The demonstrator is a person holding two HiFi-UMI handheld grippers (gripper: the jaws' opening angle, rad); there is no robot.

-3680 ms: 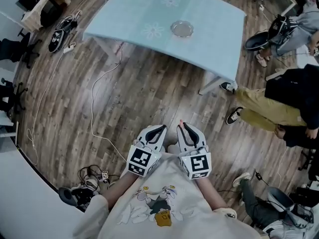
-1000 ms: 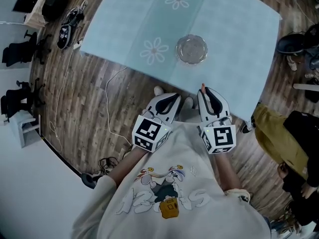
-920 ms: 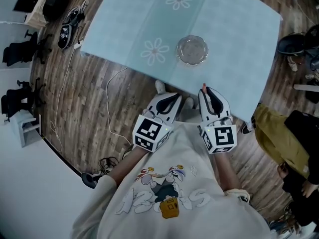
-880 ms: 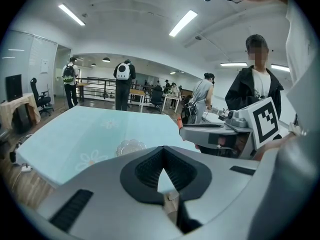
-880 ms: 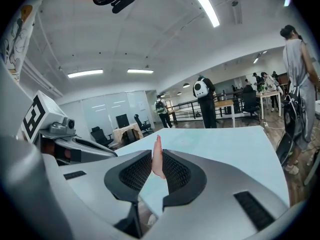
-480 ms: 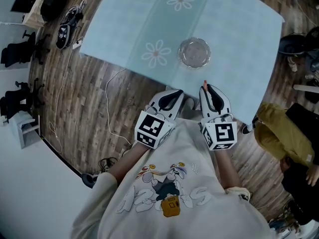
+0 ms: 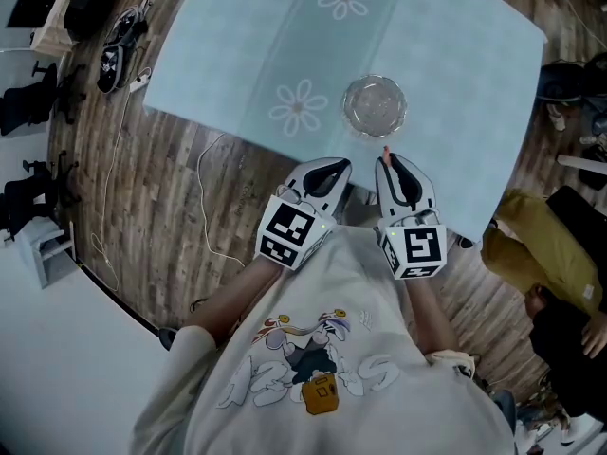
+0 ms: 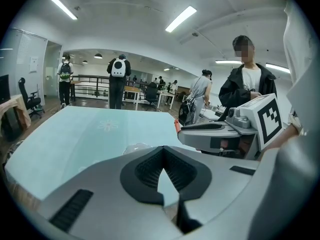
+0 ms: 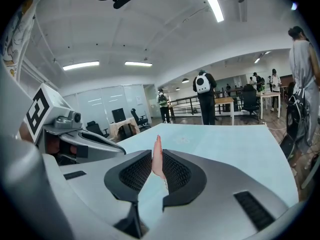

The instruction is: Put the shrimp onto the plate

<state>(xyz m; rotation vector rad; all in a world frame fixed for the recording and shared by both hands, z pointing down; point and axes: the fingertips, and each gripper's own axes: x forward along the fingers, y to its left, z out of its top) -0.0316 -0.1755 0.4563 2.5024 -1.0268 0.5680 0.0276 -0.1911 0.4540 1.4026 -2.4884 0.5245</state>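
Observation:
A clear glass plate (image 7: 375, 105) sits on the pale blue table (image 7: 247, 55), near its front edge. My right gripper (image 7: 387, 158) is shut on a thin pink shrimp (image 9: 157, 156), whose tip (image 7: 384, 150) sticks out past the jaws, just short of the plate. My left gripper (image 7: 339, 166) is shut with nothing between its jaws, held beside the right one at the table's front edge. In the left gripper view the plate (image 8: 136, 148) shows faintly over the jaws (image 8: 161, 160), with the shrimp (image 8: 177, 126) at the right gripper's tip.
The tablecloth has two flower prints (image 7: 297, 105). Wood floor with a white cable (image 7: 207, 197) lies left of me. A seated person's legs (image 7: 531, 254) are to the right. Shoes (image 7: 112, 41) and office chairs (image 7: 28, 112) stand at the far left. Several people stand beyond the table (image 8: 118, 79).
I have walked up to the table: it and the plate have come much nearer. Both grippers, still shut, now reach the table's front edge, the shrimp tip close to the plate.

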